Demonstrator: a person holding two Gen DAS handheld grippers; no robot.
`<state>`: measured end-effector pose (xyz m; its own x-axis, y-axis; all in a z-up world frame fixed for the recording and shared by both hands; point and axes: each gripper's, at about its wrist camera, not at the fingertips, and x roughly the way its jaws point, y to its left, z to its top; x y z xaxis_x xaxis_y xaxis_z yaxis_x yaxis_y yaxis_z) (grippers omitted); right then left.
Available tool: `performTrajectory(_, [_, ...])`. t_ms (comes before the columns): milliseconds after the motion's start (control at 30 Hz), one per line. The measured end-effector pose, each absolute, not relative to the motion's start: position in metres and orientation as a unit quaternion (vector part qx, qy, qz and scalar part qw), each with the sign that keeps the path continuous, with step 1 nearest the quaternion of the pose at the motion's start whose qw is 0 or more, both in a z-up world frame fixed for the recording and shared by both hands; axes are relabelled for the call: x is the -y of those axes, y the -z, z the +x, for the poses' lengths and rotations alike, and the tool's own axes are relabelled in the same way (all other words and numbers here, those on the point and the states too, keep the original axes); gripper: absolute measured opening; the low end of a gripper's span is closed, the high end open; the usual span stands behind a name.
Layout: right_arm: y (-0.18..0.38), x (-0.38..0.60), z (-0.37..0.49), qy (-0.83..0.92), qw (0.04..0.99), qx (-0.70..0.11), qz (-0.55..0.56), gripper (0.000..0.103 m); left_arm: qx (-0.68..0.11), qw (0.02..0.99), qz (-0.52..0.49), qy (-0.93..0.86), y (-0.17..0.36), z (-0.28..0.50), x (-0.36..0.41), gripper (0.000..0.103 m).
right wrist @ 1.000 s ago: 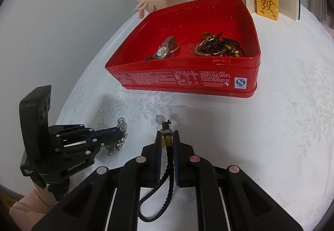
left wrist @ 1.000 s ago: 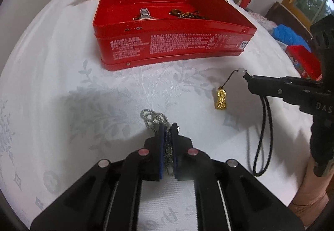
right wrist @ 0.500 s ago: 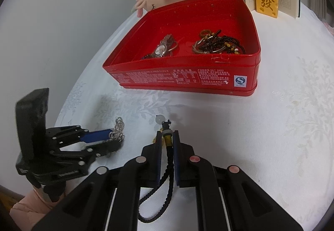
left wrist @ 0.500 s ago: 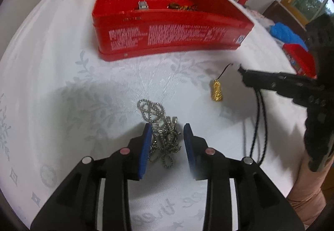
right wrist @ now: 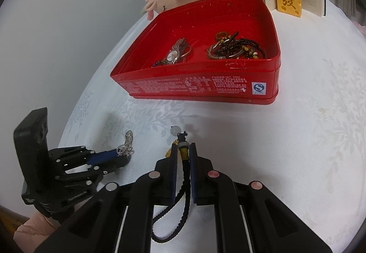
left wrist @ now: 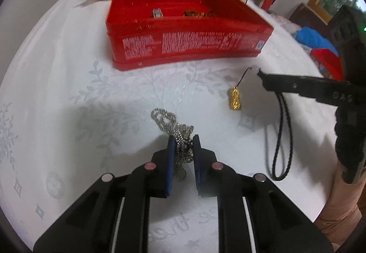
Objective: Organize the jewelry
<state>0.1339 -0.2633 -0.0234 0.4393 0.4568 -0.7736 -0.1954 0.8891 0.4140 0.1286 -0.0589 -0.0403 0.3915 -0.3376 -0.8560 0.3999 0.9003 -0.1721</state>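
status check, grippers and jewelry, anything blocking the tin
Left gripper just closing around silver chain on tablecloth. Right gripper shut on black braided cord, gold charm dangling. Red tin open, path clear.

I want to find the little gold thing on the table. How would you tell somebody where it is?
Start at the big red metal tin on the white patterned tablecloth. In front of its right end a small gold charm lies on the cloth, hanging by a thin string from the black braided cord in the right claw. It is the only gold piece there; the tangled chain nearby is silver.
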Motion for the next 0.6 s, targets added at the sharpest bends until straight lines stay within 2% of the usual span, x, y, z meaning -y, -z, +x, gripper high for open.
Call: performTrajectory(600, [-0.013,0.265,0.127,-0.215,0.856,-0.449,0.141,0.010,-0.441,0.866,-0.009,0.234,-0.020,0.135,0.048,0.013])
